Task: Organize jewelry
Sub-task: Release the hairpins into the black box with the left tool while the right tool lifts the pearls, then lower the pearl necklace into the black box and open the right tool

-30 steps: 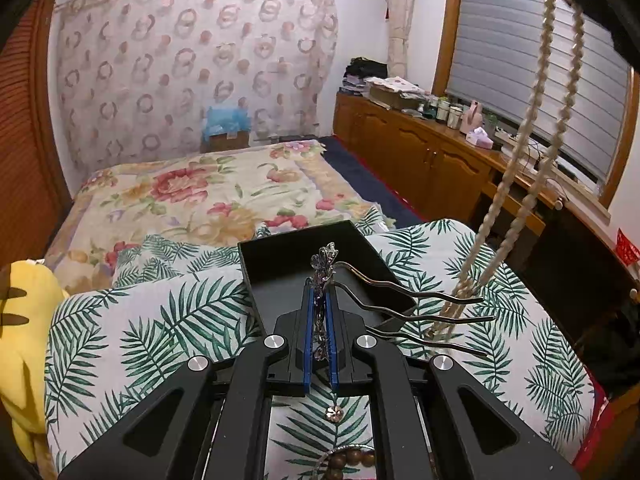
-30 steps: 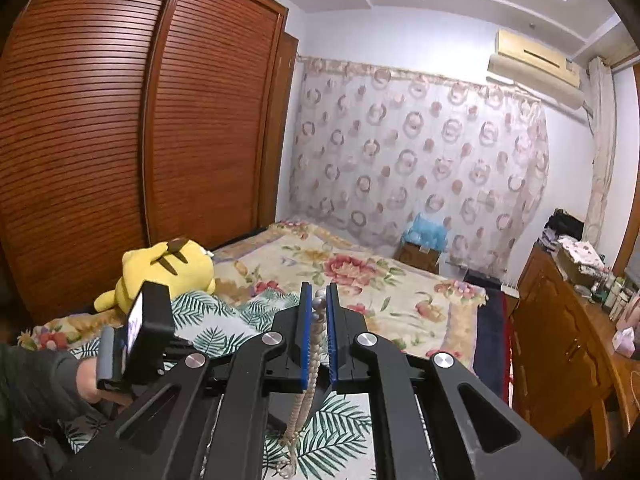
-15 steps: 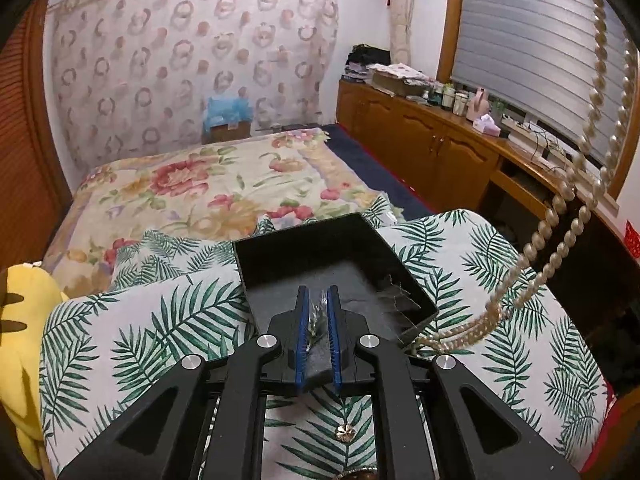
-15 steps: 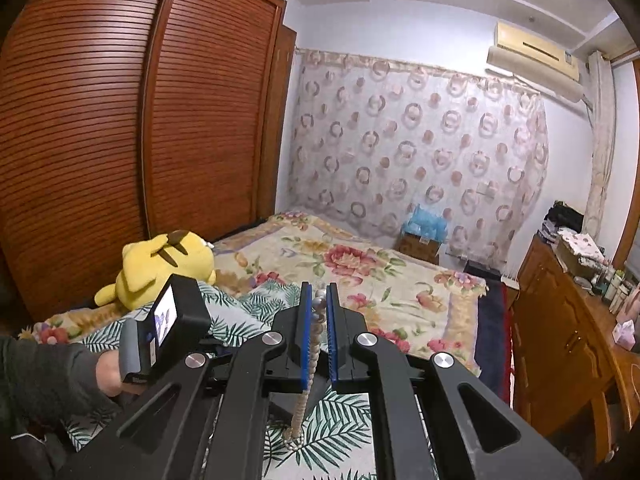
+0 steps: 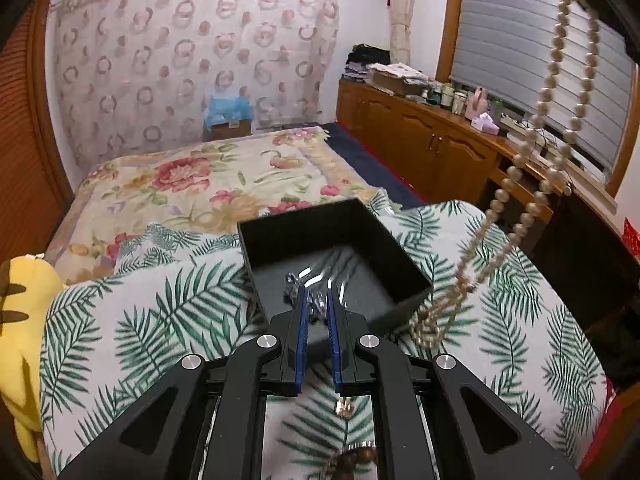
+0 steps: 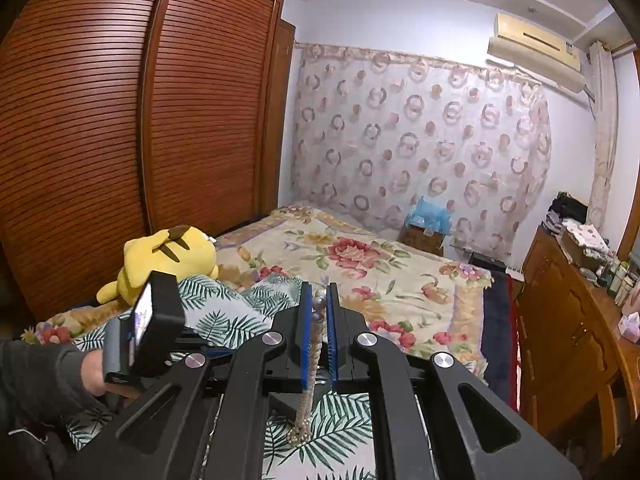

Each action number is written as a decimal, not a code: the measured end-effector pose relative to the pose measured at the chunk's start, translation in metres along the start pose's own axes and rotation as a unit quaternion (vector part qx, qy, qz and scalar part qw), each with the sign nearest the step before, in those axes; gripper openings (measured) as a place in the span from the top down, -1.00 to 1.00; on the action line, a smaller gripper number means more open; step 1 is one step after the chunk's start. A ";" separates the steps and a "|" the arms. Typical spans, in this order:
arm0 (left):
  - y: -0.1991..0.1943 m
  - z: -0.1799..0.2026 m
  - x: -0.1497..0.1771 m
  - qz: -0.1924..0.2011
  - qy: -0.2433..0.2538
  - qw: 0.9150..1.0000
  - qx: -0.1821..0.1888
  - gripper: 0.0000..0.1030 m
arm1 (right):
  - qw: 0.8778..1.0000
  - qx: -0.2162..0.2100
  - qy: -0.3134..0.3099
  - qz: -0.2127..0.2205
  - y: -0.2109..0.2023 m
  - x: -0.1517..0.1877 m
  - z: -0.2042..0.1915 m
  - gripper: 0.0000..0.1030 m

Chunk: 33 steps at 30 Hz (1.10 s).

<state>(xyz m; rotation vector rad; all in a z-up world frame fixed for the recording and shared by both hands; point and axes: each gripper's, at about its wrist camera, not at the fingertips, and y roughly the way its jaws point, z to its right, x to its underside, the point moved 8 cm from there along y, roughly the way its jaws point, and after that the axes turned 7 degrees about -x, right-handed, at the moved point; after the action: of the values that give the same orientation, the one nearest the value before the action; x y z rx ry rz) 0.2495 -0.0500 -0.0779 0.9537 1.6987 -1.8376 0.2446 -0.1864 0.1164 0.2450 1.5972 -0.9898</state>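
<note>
Nearby, plush toy (image 6: 168,258), perhaps bracelet (image 5: 356,456).

Open box (image 5: 404,276) sits on the leaf-print cover (image 5: 160,320) on the bed (image 5: 200,176), plush toy (image 5: 20,300) to its left, pearl necklace (image 5: 520,216) hanging to its right.

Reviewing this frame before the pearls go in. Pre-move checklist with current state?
1. Right hand-held gripper shut on pearl necklace: ok.
2. Necklace's lower end over black box: not ok, it hangs outside the box's right wall, at the leaf-print cover.
3. Left hand-held gripper shut on silver hairpin: ok.
4. Hairpin resting on box floor: cannot tell, blurred.
5. Box upright, open: ok.
</note>
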 end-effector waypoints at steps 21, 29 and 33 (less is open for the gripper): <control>-0.027 -0.009 0.013 0.008 -0.007 1.000 0.007 0.87 | 0.999 0.009 -0.013 0.028 0.002 -0.033 -0.008 0.84; -0.044 -0.016 0.007 0.025 -0.015 1.000 0.005 0.87 | 0.997 0.025 -0.045 0.065 0.001 -0.095 -0.011 0.85; -0.048 -0.022 0.007 0.028 -0.020 0.999 0.002 0.87 | 0.995 0.035 -0.051 0.074 0.007 -0.115 -0.007 0.85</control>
<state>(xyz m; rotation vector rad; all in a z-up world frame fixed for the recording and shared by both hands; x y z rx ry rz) 0.2130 -0.0214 -0.0512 0.9507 1.6303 -1.8118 0.2782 -0.1373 0.2153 0.3508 1.4312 -0.9296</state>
